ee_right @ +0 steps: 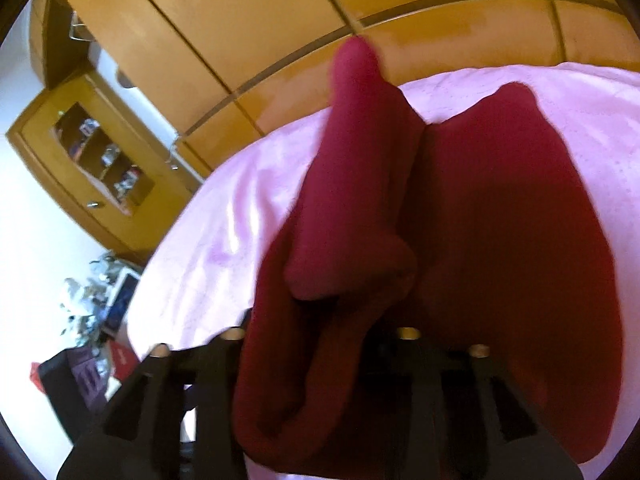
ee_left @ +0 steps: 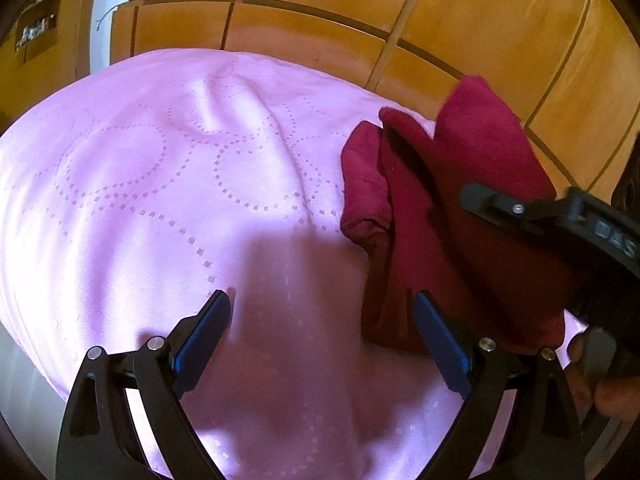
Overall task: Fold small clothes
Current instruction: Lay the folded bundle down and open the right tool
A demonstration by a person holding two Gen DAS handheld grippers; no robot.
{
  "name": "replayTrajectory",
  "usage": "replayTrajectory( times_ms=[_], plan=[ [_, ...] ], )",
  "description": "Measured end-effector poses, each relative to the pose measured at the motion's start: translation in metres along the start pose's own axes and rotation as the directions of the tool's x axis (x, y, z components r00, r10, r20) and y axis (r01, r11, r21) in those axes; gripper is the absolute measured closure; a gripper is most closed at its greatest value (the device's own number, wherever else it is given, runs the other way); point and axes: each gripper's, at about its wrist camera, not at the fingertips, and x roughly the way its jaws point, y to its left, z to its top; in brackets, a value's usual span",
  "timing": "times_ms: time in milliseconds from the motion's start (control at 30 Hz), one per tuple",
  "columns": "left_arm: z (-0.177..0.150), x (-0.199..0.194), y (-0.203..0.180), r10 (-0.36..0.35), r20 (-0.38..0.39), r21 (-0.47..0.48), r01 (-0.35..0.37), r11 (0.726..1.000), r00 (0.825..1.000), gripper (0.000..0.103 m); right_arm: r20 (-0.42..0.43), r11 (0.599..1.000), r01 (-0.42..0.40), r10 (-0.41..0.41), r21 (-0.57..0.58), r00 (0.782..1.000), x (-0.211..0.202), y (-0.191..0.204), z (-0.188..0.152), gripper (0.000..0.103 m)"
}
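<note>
A dark red garment (ee_left: 472,264) lies bunched on the right side of a pink bedspread (ee_left: 160,184). My left gripper (ee_left: 322,304) hovers open just over the spread, nothing between its blue pads, and its right finger (ee_left: 436,332) is at the garment's near edge. My right gripper (ee_left: 452,184) reaches in from the right over the cloth. In the right wrist view the garment (ee_right: 500,220) drapes over and between that gripper's (ee_right: 324,312) fingers and hides the tips. The jaws stand part way apart, and a fold (ee_right: 352,128) sticks up ahead of them.
Wooden wardrobe doors (ee_left: 320,16) run behind the bed. A glass-fronted cabinet (ee_right: 100,152) and floor clutter (ee_right: 88,304) lie past the bed's left edge (ee_right: 168,264). A hand (ee_left: 612,392) grips the right tool's handle. Bare bedspread stretches to the left of the garment.
</note>
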Motion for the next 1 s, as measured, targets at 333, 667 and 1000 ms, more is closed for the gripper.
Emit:
replayTrajectory(
  times_ms=[333, 667, 1000],
  plan=[
    [0.001, -0.021, 0.022, -0.060, 0.085, -0.135, 0.072, 0.988, 0.995, 0.011, 0.155, 0.988, -0.145, 0.137, 0.042, 0.978, -0.060, -0.009, -0.020, 0.018],
    [0.026, -0.015, -0.032, -0.229, 0.065, -0.013, 0.230, 0.973, 0.971, 0.010, 0.181, 0.932, 0.262, -0.311, 0.252, 0.933, -0.114, -0.097, -0.040, 0.017],
    [0.027, 0.019, -0.053, -0.167, -0.075, 0.019, 0.169, 0.985, 0.983, 0.023, 0.120, 0.921, 0.311, -0.345, 0.234, 0.931, -0.110, -0.108, -0.052, 0.017]
  ],
)
